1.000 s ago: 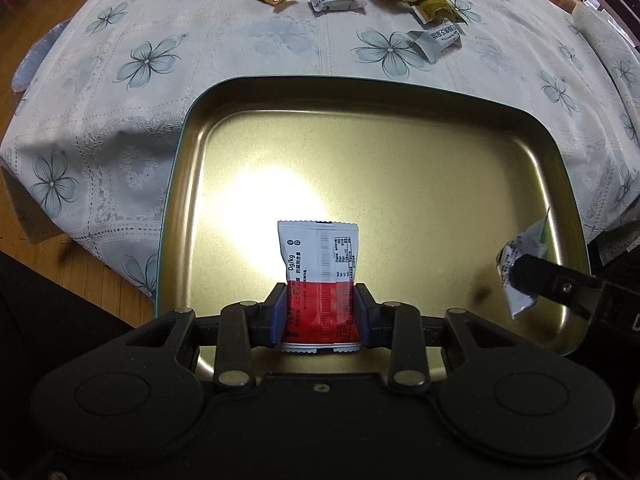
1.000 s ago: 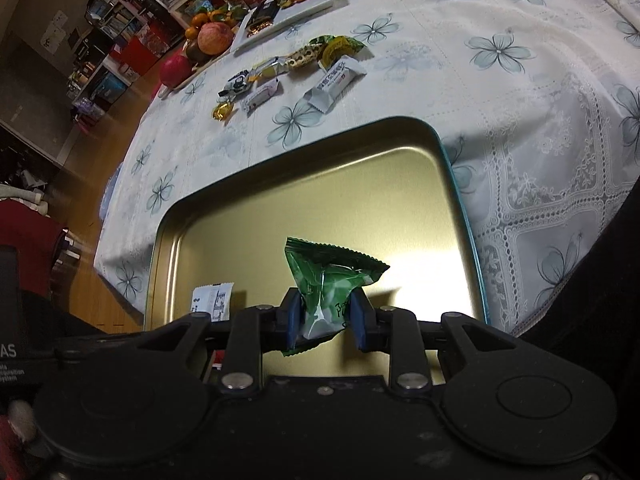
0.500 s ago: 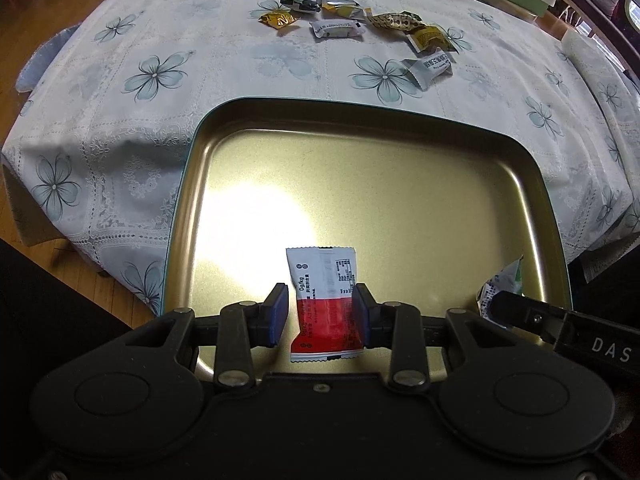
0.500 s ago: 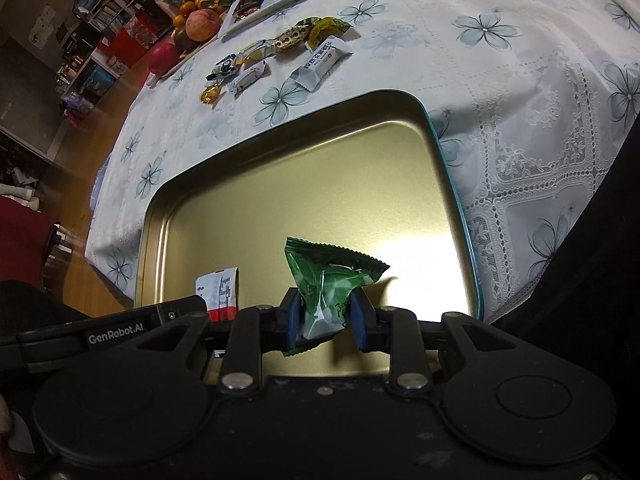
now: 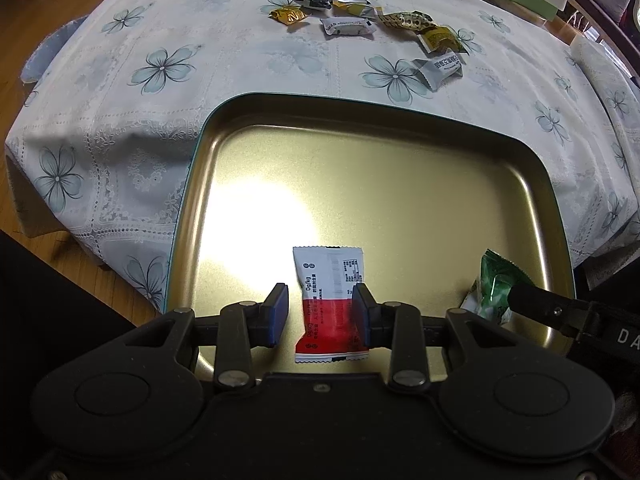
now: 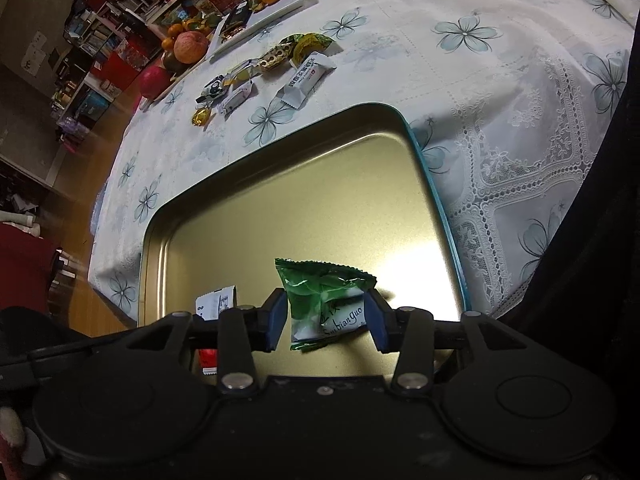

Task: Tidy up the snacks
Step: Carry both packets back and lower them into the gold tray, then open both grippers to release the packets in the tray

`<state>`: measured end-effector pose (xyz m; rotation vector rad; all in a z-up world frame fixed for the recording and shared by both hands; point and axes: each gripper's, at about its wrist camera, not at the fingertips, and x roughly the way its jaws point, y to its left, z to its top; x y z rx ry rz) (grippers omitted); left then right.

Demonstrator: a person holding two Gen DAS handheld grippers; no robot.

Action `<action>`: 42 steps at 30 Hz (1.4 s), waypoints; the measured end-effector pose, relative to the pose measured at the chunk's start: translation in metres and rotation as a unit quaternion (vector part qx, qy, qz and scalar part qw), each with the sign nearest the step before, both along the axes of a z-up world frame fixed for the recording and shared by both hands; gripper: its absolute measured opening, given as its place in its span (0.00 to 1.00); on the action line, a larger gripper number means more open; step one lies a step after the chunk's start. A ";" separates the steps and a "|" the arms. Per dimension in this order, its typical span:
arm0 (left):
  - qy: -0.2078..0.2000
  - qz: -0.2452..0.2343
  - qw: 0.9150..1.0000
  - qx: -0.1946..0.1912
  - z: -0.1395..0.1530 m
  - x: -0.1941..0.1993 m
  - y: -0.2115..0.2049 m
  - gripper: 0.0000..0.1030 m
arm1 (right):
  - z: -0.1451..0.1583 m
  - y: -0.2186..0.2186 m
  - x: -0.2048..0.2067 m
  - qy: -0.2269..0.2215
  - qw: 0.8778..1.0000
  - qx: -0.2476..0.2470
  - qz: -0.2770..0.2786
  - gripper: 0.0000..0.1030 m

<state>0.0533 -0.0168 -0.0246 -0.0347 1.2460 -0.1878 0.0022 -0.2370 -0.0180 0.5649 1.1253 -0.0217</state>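
A gold metal tray (image 5: 400, 168) with a teal rim lies on the flowered tablecloth; it also shows in the right wrist view (image 6: 320, 200). A red and white snack packet (image 5: 330, 304) lies in the tray between the jaws of my open left gripper (image 5: 320, 316). My right gripper (image 6: 326, 316) is open around a green snack packet (image 6: 326, 300), which rests in the tray's near right corner (image 5: 494, 284). The red and white packet shows partly in the right wrist view (image 6: 216, 304).
Several loose wrapped snacks (image 5: 376, 28) lie on the tablecloth beyond the tray, also in the right wrist view (image 6: 272, 68). Fruit and a white plate (image 6: 224, 28) stand at the far table edge. The table edge drops to a wooden floor on the left (image 5: 24, 20).
My left gripper opened and let the red and white packet down into the tray. My right gripper opened and the green packet now rests in the tray. Both grippers drew back slightly.
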 end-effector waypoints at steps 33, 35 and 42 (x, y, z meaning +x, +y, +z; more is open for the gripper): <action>-0.045 0.006 0.997 0.056 0.012 0.000 -0.005 0.42 | 0.009 0.021 0.004 -0.002 0.992 -0.123 0.041 0.53; -0.050 0.008 0.997 0.057 0.016 0.002 -0.005 0.43 | 0.014 0.024 0.006 -0.009 0.987 -0.153 0.044 0.57; -0.073 0.005 0.995 0.064 0.031 0.017 -0.007 0.47 | 0.032 0.029 0.025 -0.036 0.966 -0.248 0.058 0.69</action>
